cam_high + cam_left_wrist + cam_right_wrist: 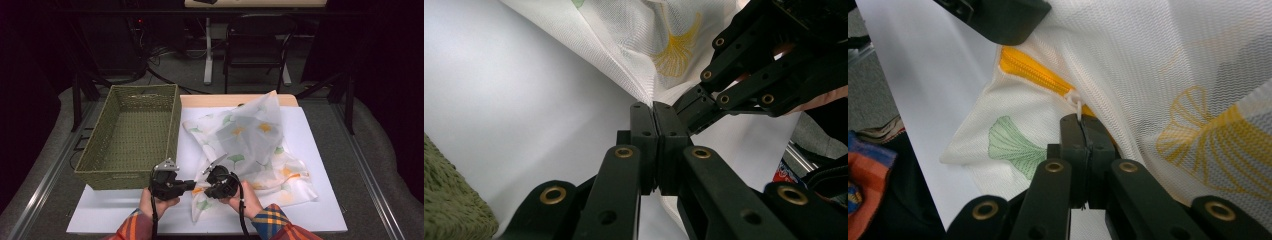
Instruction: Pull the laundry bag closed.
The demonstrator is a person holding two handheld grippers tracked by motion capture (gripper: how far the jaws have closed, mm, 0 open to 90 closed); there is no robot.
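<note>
- high view: the white table (320,210) carries a woven green basket (131,134) at its left and a white mesh laundry bag (252,145) printed with ginkgo leaves at its right, the bag's near corner raised between two grippers.
- left gripper (189,184) is clamped on the fabric edge by the zipper end; it looks like the anchor, so it should stay put and keep that edge taut.
- right gripper (1082,120) has its jaws pinched on the white zipper pull (1077,101), at one end of the yellow zipper (1033,70).
- judged best: draw the pull straight along the zipper line, away from the anchor, low and steady, so the mesh (1128,55) does not bunch or snag.
</note>
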